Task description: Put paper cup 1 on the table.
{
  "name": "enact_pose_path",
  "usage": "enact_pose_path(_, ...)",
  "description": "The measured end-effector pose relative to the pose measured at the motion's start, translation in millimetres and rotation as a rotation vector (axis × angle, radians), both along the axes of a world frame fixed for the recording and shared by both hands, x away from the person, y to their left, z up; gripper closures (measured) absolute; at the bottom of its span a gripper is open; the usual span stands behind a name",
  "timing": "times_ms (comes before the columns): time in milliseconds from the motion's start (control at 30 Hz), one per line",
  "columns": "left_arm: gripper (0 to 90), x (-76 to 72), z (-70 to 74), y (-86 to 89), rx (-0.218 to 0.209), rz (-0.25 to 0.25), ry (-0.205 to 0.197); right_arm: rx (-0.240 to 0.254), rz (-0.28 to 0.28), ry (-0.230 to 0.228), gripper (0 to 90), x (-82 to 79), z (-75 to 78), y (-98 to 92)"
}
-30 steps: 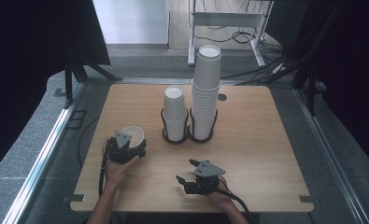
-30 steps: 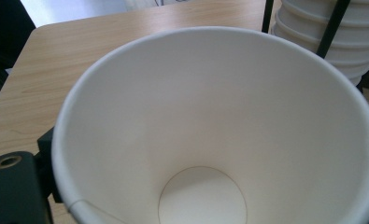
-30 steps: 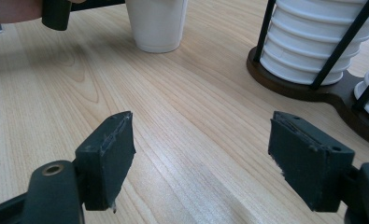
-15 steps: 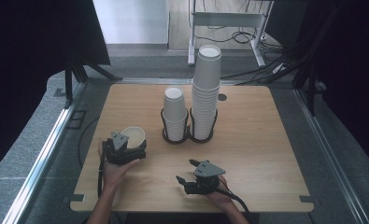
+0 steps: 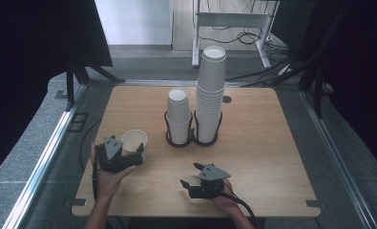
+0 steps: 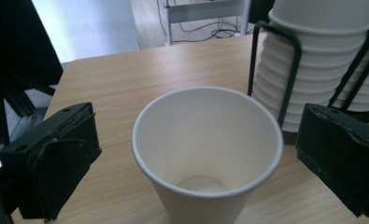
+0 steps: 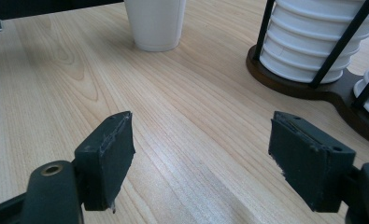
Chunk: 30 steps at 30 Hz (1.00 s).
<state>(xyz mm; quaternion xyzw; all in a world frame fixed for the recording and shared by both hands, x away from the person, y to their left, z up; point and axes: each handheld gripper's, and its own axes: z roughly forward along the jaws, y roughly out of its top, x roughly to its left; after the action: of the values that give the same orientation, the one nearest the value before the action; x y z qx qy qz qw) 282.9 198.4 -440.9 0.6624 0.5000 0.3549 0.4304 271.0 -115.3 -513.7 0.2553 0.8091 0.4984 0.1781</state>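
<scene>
A: Where is the single paper cup (image 5: 134, 141) seen against the left gripper (image 5: 125, 153)?

B: In the high view it is found just beyond the jaws, toward twelve o'clock from the hand, standing upright on the table (image 5: 272, 143) with its mouth up. In the left gripper view the paper cup (image 6: 207, 149) is framed between the two black pads, one pad (image 6: 51, 158) at nine o'clock of it and the other at three o'clock.

A: Is the cup being gripped?

B: No. Bare wood is seen between each pad and the cup wall, so nothing is pressed. The jaws have just been opening, and they are now spread wide with the cup standing loose between them.

A: And the right gripper (image 5: 190, 184)?

B: It is held low over the table at about four o'clock from the cup, well apart from it. In the right gripper view its jaws (image 7: 219, 168) are parted a good way, and only table grain is seen between them; nothing is held or touched.

A: What else is placed nearby?

B: A black wire rack (image 5: 192, 138) is seen at about two o'clock from the cup, with a short stack of cups (image 5: 178, 117) and a tall stack of cups (image 5: 210, 95) in its two rings.
</scene>
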Motion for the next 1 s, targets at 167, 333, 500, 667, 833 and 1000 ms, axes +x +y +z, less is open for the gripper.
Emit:
enact_pose_path(167,2.2,-6.0,6.0,-6.3,-0.008,-0.052,-0.012,0.001,-0.001,0.002,22.1,0.3,0.0,0.0)
enact_pose_path(333,7.1,-10.0,7.4,-16.7,-0.039,-0.144,-0.002,0.021,-0.005,0.017,22.1,1.9,0.2,-2.4)
enact_pose_path(500,9.9,-12.1,6.9,-25.1,-0.066,-0.251,0.019,0.031,-0.023,0.011,22.0,2.6,0.3,-4.1)
enact_pose_path(667,12.2,-13.1,5.0,-33.4,-0.085,-0.329,0.034,0.039,-0.048,0.006,22.0,3.8,1.5,-6.1)
enact_pose_path(833,13.5,-14.1,2.1,-43.5,-0.104,-0.384,0.054,0.084,-0.089,0.000,22.2,6.0,6.1,-11.5)
enact_pose_path(1000,13.8,-13.9,-2.6,-52.8,-0.086,-0.410,0.073,0.125,-0.110,0.001,22.2,9.7,12.6,-19.4)
